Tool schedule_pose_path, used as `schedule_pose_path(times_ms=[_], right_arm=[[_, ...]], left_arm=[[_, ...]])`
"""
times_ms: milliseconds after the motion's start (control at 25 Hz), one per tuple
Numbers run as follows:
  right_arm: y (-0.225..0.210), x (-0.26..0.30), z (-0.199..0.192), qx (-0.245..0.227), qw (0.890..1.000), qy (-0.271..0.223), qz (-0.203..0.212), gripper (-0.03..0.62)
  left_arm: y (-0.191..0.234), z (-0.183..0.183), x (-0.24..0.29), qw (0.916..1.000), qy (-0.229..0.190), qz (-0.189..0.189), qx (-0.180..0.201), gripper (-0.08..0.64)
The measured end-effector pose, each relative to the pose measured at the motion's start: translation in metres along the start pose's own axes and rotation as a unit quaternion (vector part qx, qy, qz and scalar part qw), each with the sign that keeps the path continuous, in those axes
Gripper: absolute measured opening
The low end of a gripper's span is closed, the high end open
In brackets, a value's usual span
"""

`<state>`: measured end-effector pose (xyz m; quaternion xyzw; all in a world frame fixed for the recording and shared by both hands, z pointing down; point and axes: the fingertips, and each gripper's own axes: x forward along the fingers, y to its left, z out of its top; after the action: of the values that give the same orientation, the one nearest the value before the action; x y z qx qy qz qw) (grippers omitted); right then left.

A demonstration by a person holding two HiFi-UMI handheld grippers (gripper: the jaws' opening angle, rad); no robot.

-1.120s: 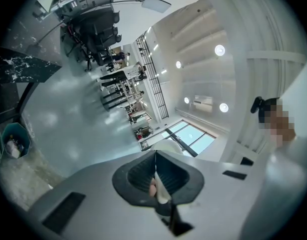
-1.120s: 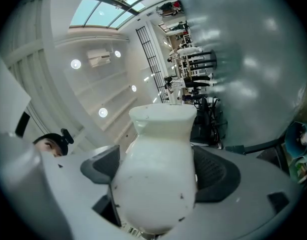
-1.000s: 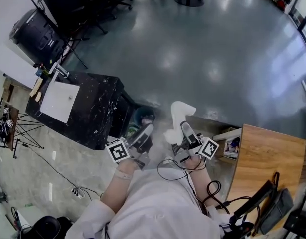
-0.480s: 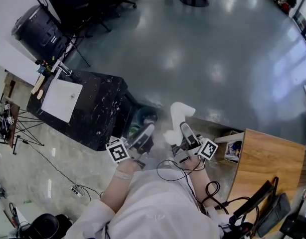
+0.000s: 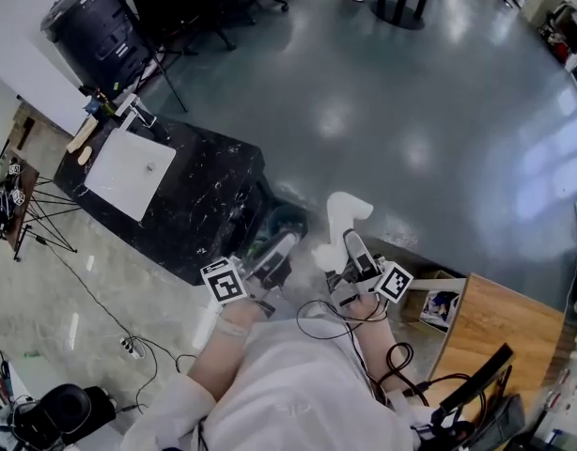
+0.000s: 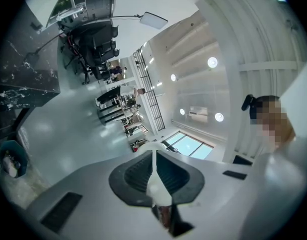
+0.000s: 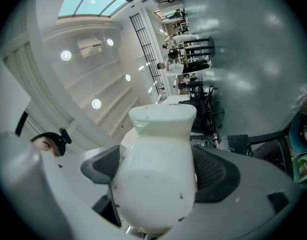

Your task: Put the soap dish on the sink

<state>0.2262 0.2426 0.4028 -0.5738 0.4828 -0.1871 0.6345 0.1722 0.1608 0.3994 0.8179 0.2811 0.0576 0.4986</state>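
A white soap dish is held in my right gripper, close in front of the person's body; the right gripper view shows its rounded white body filling the space between the dark pads. Beside it my left gripper is shut with nothing in it, its pads pressed together. The white square sink is set into a black marble counter at the upper left, well away from both grippers. A faucet stands at the sink's far edge.
Wooden utensils lie beside the sink. A bin stands at the counter's near corner. A black drum and office chairs are beyond the counter. A wooden table is at the right, a tripod and cables at the left.
The head view has shifted, so the counter and sink now sit a little further right and nearer. Both grippers keep the same pose, and the soap dish stays held.
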Motion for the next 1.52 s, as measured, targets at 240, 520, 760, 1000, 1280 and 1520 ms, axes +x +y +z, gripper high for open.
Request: schedule_pose_path(times_ms=[240, 520, 760, 1000, 1280, 1520], right_arm=[[-0.026, 0.066, -0.035, 0.011, 0.999, 0.053, -0.008, 0.451], [-0.047, 0.155, -0.102, 0.011, 0.991, 0.131, -0.011, 0.453], [-0.074, 0.225, -0.165, 0.005, 0.98, 0.201, -0.017, 0.453], [-0.099, 0.275, -0.24, -0.03, 0.956, 0.291, -0.028, 0.452], [-0.147, 0.306, -0.34, -0.062, 0.91, 0.408, -0.043, 0.451], [-0.194, 0.305, -0.415, -0.098, 0.864, 0.49, -0.068, 0.451]], left_arm=[[0.028, 0.055, -0.037, 0.9985, -0.05, 0.022, 0.005, 0.009], [0.057, 0.124, -0.106, 0.9915, -0.122, 0.045, 0.007, 0.028], [0.09, 0.172, -0.178, 0.9785, -0.191, 0.077, 0.005, 0.057], [0.112, 0.196, -0.241, 0.9616, -0.254, 0.103, -0.001, 0.087], [0.145, 0.207, -0.32, 0.9319, -0.332, 0.145, -0.013, 0.087], [0.172, 0.198, -0.377, 0.9066, -0.379, 0.183, -0.028, 0.087]])
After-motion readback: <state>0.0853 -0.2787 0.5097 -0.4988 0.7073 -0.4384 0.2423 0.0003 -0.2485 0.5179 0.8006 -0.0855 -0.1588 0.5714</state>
